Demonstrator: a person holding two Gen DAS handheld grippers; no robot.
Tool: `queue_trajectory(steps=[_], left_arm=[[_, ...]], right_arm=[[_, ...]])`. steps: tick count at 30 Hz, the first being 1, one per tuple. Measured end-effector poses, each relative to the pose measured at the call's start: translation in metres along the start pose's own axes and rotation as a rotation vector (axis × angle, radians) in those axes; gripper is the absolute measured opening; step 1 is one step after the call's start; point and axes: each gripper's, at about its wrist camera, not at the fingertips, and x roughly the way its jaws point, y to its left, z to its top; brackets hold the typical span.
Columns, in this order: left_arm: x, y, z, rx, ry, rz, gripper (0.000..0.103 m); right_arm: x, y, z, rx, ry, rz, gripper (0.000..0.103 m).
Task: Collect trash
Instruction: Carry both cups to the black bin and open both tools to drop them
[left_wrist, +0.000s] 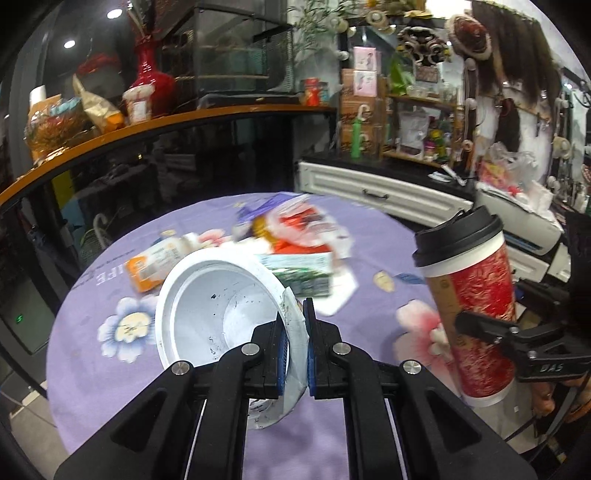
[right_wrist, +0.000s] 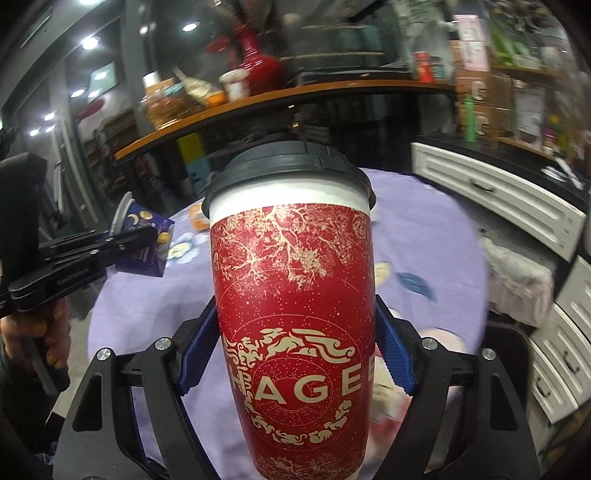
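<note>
My left gripper (left_wrist: 295, 343) is shut on the rim of a white paper tub (left_wrist: 218, 314), held tilted above the purple flowered tablecloth (left_wrist: 92, 369), its open inside facing me. My right gripper (right_wrist: 295, 350) is shut on a tall red paper cup with a black lid (right_wrist: 295, 314), held upright above the table. The same cup (left_wrist: 476, 306) and right gripper (left_wrist: 517, 339) show at the right of the left wrist view. In the right wrist view the left gripper (right_wrist: 74, 254) is at the left, holding something with a purple printed outside (right_wrist: 147, 240).
A trash pile lies on the table's far side: an orange-and-white bottle (left_wrist: 159, 262), a green-and-white carton (left_wrist: 299, 273), red and white wrappers (left_wrist: 306, 229). An orange-edged counter (left_wrist: 147, 125) and white drawers (left_wrist: 369, 192) stand behind. More white drawers (right_wrist: 517, 206) are at the right.
</note>
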Motion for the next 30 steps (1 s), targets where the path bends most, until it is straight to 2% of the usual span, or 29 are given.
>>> queue_trajectory(steps=[7,11,15,19,22,26,30], left_arm=[[0.022,-0.08,0.013,0.046,-0.01,-0.16,0.009],[0.04,-0.123,0.019,0.075,-0.003,-0.234,0.009],[0.065,-0.166,0.024,0.093,0.024,-0.312,0.009],[0.087,-0.202,0.024,0.129,0.045,-0.346,0.009],[0.097,-0.22,0.022,0.143,0.061,-0.367,0.009],[0.112,-0.24,0.018,0.155,0.094,-0.39,0.009],[0.127,-0.252,0.013,0.162,0.127,-0.4,0.009]], right_arm=[[-0.037,-0.07,-0.018,0.11,-0.04,-0.15,0.078],[-0.045,-0.118,-0.031,0.171,-0.027,-0.25,0.078],[-0.032,-0.17,-0.052,0.243,0.027,-0.335,0.078],[-0.009,-0.212,-0.072,0.328,0.093,-0.354,0.078],[0.012,-0.239,-0.09,0.423,0.151,-0.336,0.078],[0.048,-0.261,-0.111,0.481,0.26,-0.357,0.078],[0.07,-0.275,-0.129,0.523,0.312,-0.341,0.078]])
